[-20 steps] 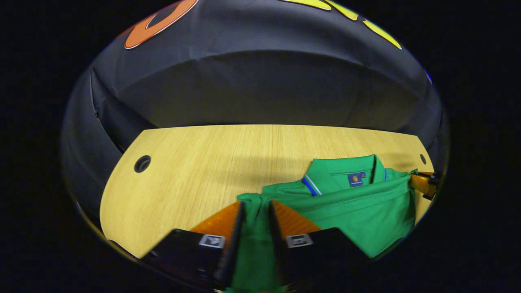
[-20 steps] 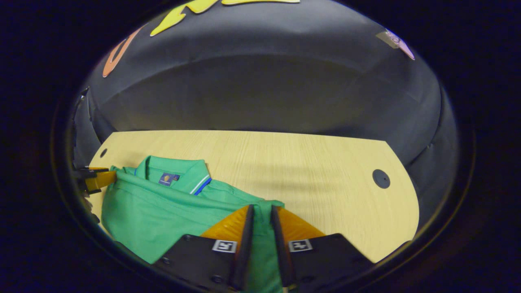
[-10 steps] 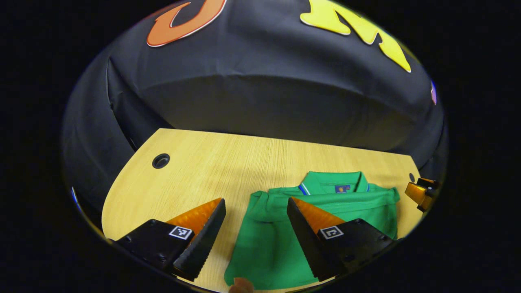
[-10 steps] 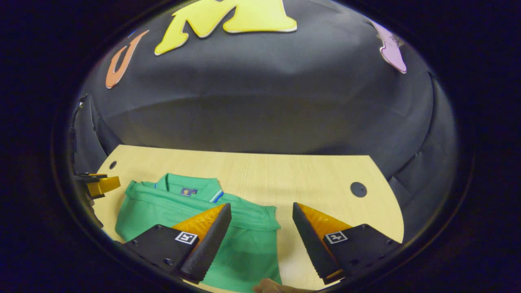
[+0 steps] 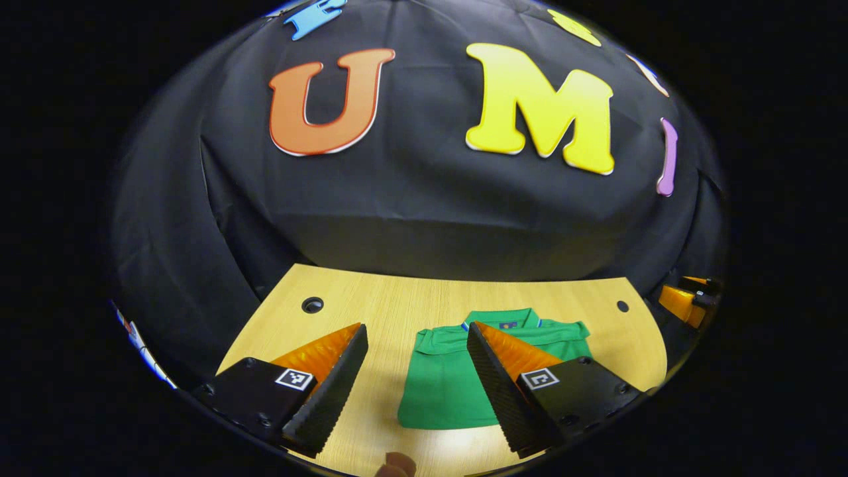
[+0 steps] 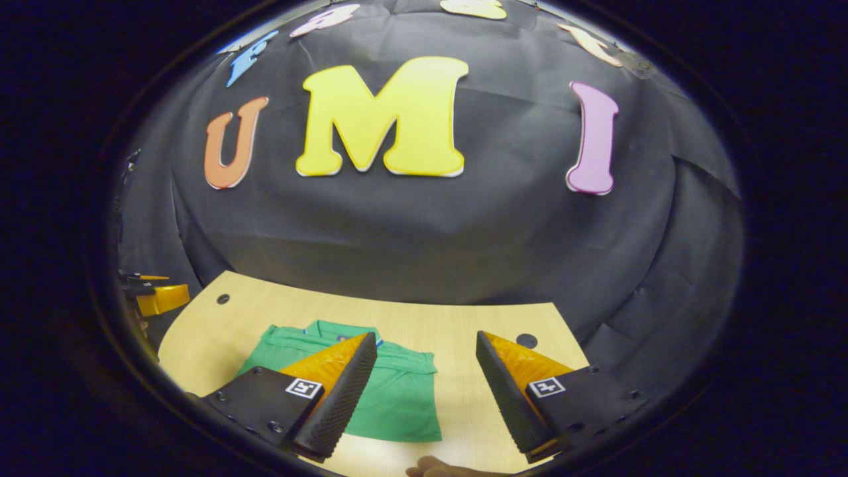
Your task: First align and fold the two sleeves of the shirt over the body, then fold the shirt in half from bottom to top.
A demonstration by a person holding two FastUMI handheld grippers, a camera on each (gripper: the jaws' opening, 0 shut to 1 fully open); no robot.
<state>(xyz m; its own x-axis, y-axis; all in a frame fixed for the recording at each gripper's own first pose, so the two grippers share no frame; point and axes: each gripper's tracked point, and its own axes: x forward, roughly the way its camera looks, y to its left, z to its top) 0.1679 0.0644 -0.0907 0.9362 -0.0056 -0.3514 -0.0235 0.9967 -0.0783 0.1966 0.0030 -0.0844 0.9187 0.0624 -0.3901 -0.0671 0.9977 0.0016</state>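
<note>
Your left gripper [image 5: 414, 331] and right gripper [image 6: 425, 341] both hang with fingers spread wide and nothing between them, raised above the green polo shirt [image 5: 442, 384], which lies folded into a neat rectangle, collar at the far edge, on the wooden table [image 5: 391, 298].

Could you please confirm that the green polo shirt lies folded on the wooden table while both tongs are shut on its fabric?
Not quite. The green polo shirt does lie folded on the wooden table, but both tongs are open and off the fabric: the left tongs in the left gripper view, the right tongs in the right gripper view.
</note>
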